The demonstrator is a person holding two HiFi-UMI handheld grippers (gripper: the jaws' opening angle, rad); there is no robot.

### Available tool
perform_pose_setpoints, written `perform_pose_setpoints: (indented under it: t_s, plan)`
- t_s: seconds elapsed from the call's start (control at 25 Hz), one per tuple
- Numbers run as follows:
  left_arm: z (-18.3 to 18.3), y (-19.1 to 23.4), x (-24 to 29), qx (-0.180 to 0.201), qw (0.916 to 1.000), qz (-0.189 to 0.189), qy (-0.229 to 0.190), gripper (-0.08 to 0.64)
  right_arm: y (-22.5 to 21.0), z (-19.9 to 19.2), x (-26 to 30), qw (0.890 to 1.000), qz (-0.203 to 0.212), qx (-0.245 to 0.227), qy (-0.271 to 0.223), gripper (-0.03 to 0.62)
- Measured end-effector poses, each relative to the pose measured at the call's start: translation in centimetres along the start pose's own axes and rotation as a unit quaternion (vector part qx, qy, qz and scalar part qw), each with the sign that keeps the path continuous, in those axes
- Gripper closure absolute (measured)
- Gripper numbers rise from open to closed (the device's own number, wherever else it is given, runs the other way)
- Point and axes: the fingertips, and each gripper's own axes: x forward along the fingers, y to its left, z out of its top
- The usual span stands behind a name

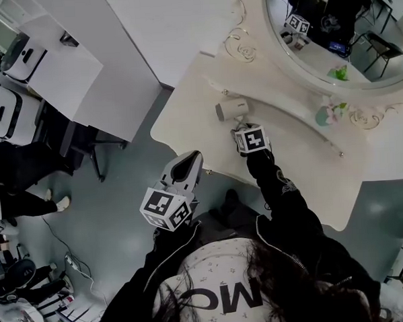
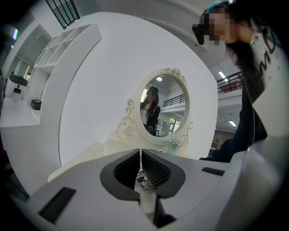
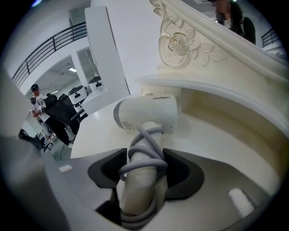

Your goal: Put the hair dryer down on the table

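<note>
Cream-white dressing table with a wavy, scalloped edge (image 1: 185, 104) fills most of the head view. Its rounded left end sticks out over the grey-green floor (image 1: 122, 195), so that side is all open air. Along the back it's tighter. The big oval mirror in a carved scrollwork frame (image 1: 249, 50) sits on a raised ledge that runs right behind the working spot. The tabletop toward the front edge is bare.

The left gripper (image 1: 190, 161) hangs off the table over the floor, near the front edge. Its jaws are together with nothing between them (the left gripper view shows only a hairline slit).

The right gripper (image 1: 240, 126) reaches in over the table, angled downward. Its jaws are clamped on the handle of the white hair dryer with a grey cord wound round its handle (image 3: 146, 113).

The dryer sits low over the tabletop near the left end, just in front of the ledge. I honestly can't tell whether the barrel is touching the surface. The barrel's long axis runs crosswise, roughly along the ledge, with the grey-ringed end facing the table's open left end. The handle runs straight back into the jaws.

Some small teal-and-green bits (image 1: 327, 113) sit well off to the right by the mirror.
</note>
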Motion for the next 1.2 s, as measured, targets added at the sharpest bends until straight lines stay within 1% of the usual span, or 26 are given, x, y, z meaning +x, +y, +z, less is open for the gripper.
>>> perform_pose_setpoints:
  t_s: [0.16,0.24,0.32,0.6,0.72,0.84,1.0,1.2]
  plan:
    - [0.1,0.2,-0.6,0.001,1.0,0.005,-0.004,0.566,0.1,0.0,0.1,1.0,0.0,0.0,0.004,0.334]
    - [0.2,0.3,-1.0,0.001,0.9999,0.009,-0.006,0.566,-0.2,0.1,0.0,1.0,-0.005,0.012,0.0,0.326]
    - [0.2,0.5,-1.3,0.002,0.9999,0.012,-0.007,0.566,-0.5,0.3,-0.4,1.0,-0.011,0.028,-0.008,0.299]
    - [0.1,0.6,-2.2,0.002,0.9998,0.014,-0.012,0.566,-0.6,0.0,-2.4,0.998,-0.009,0.057,-0.035,0.296]
    - [0.1,0.4,-2.4,0.003,0.9999,0.01,-0.011,0.566,-0.6,0.4,-4.4,0.996,-0.006,0.064,-0.06,0.296]
    - [-0.1,0.0,-2.5,0.004,0.9999,0.001,-0.01,0.566,-0.6,0.7,-6.6,0.993,-0.001,0.07,-0.095,0.298]
    - [-0.6,-0.6,-2.9,0.006,0.9999,-0.015,-0.004,0.566,0.1,0.3,-10.1,0.988,0.006,0.079,-0.13,0.298]
    - [-0.8,-1.4,-3.6,0.011,0.9993,-0.036,-0.004,0.566,3.0,0.2,-14.7,0.979,0.045,0.078,-0.181,0.298]
